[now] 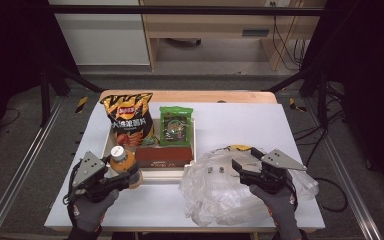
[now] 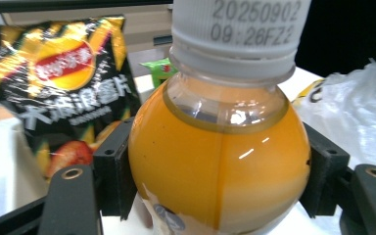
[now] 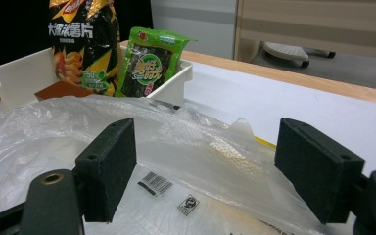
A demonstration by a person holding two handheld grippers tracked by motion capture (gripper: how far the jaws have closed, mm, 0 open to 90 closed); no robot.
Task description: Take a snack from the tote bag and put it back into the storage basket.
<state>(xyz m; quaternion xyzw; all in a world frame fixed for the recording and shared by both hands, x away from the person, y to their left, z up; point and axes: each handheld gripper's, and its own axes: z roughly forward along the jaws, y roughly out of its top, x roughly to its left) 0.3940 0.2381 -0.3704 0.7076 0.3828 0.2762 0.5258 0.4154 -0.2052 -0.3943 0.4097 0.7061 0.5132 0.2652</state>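
Plastic bag, clear and crumpled, sprawls over the right half of your white surface; your right gripper hovers above it with jaws wide apart, gripping nothing. Left of it, the white tray holds a chip bag and a green snack packet. Your left gripper has its jaws clamped around the orange drink bottle at the tray's front-left corner.

The bottle's cap top and base run off the left gripper view, the left gripper hides its lower body from above, and the bag blurs whatever lies beneath.
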